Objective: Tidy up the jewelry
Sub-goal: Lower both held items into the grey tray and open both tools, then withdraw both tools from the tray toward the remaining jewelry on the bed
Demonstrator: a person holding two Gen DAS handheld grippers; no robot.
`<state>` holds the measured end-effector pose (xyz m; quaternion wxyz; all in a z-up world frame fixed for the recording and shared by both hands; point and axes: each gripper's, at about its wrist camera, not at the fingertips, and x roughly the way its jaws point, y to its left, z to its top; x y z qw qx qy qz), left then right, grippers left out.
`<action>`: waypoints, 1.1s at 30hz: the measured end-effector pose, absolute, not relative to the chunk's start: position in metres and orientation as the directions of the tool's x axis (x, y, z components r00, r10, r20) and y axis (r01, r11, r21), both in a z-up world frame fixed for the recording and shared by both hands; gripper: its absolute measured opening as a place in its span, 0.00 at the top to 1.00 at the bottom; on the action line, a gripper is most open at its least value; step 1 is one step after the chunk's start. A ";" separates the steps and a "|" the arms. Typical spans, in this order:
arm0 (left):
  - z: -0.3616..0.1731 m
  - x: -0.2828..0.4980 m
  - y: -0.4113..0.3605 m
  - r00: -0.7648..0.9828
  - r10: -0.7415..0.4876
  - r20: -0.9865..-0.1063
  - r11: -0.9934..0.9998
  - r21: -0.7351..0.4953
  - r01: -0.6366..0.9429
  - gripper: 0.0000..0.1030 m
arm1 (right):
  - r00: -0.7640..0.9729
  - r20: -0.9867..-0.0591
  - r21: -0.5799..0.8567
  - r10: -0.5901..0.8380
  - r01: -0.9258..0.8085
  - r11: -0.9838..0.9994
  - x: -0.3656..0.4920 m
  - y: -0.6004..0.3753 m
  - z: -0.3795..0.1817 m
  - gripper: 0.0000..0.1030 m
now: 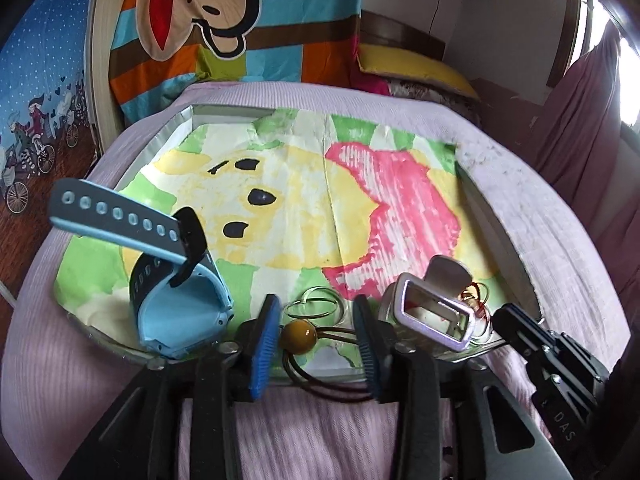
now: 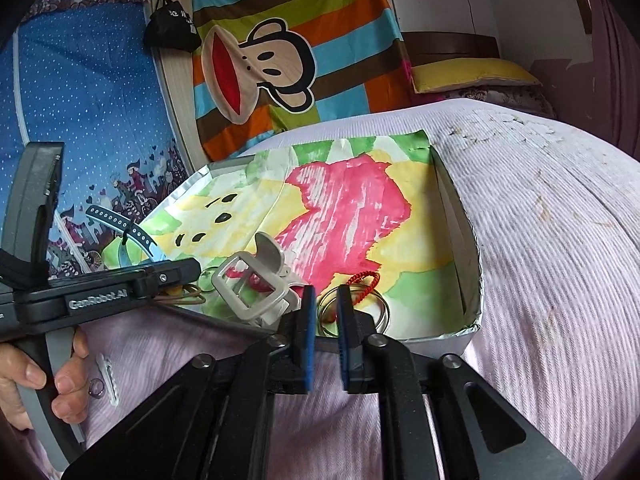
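Pink ribbed bedspread carries a shallow tray lined with painted paper. Left claw spread wide around amber-bead hair tie. Right claw parted narrowly before metal rings. Blue watch stands at tray's left.

Left gripper hovers at the near edge of the tray, jaws wide apart around an amber bead hair tie; blue watch left, silver clip right.
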<state>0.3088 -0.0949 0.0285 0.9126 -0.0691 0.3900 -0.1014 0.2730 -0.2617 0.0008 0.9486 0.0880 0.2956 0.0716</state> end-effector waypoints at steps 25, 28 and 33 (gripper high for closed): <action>0.065 0.229 -0.072 0.860 -0.168 -0.481 0.985 -0.108 0.133 0.00 | 0.923 -0.362 0.173 0.128 -0.069 0.982 0.210 -0.263 0.039 0.21; 0.067 0.221 -0.067 0.868 -0.144 -0.475 0.989 -0.098 0.110 0.00 | 0.937 -0.332 0.158 0.110 -0.060 0.986 0.198 -0.262 0.045 0.13; 0.073 0.204 -0.056 0.890 -0.113 -0.441 0.992 -0.100 0.076 0.00 | 0.950 -0.291 0.150 0.117 -0.075 0.986 0.181 -0.260 0.054 0.05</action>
